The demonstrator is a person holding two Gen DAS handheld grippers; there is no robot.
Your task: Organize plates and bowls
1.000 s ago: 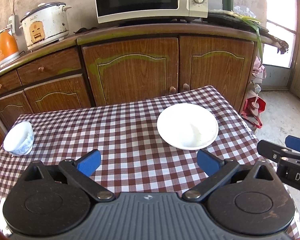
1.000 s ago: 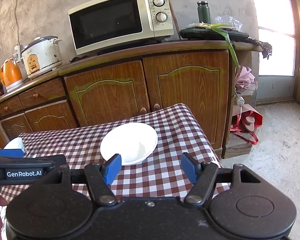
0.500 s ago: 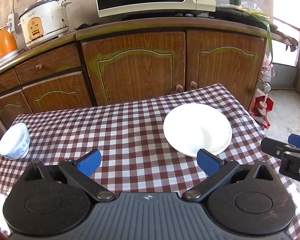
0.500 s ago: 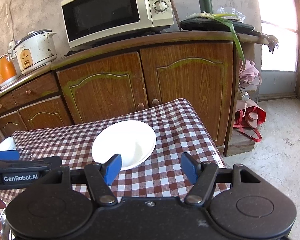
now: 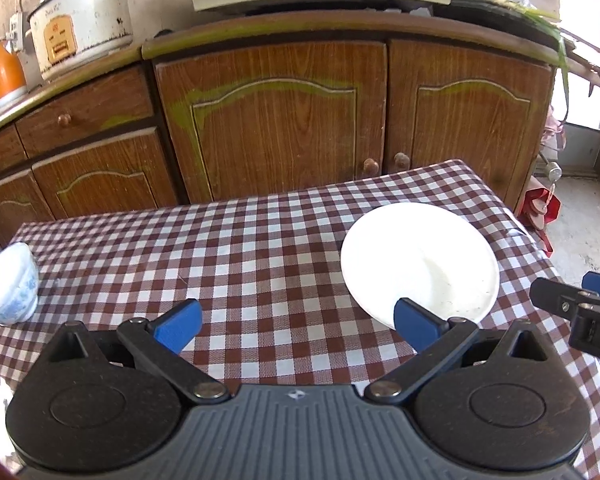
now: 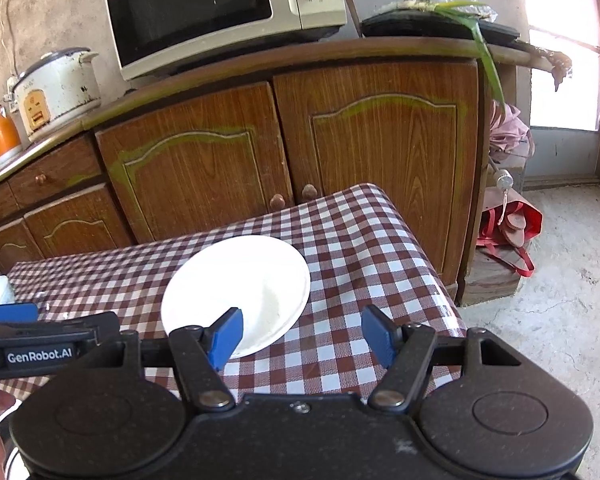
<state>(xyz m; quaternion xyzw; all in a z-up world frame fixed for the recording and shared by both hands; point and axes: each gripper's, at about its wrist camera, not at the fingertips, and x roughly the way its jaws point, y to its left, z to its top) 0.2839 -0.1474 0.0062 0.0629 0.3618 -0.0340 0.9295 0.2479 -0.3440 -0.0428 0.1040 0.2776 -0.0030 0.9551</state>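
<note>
1. Cabinet run point(image 5: 272, 128): brown wood-grain doors and drawers with round knobs, standing along the far side of the table under a curved worktop.
2. Table point(image 5: 260, 264): covered in a red-and-white checked cloth, set right up against the cabinet front; concrete floor to its right.
3. Microwave point(image 6: 220, 12): cream casing, dark door, two dials, on the worktop above the double doors.
4. Rice cooker point(image 5: 80, 20): white, worn, lidded, on the worktop left of the microwave; an orange kettle point(image 5: 0, 76) stands just beside it at the far left.
5. Left gripper point(image 5: 296, 320): black body, blue pads, jaws spread wide with nothing between them, held above the near part of the cloth. Its right pad overlaps the plate's near rim in its own view; contact cannot be told.
6. Right gripper point(image 6: 302, 334): same make, jaws likewise wide apart and empty, held over the table's right near corner. Its left pad sits in front of the plate's near edge.
7. Plate point(image 5: 420, 260): plain white, round, shallow, lying flat on the right half of the table.
8. Bowl point(image 5: 8, 284): white with blue pattern, upright at the table's left edge, well apart from the plate.
</note>
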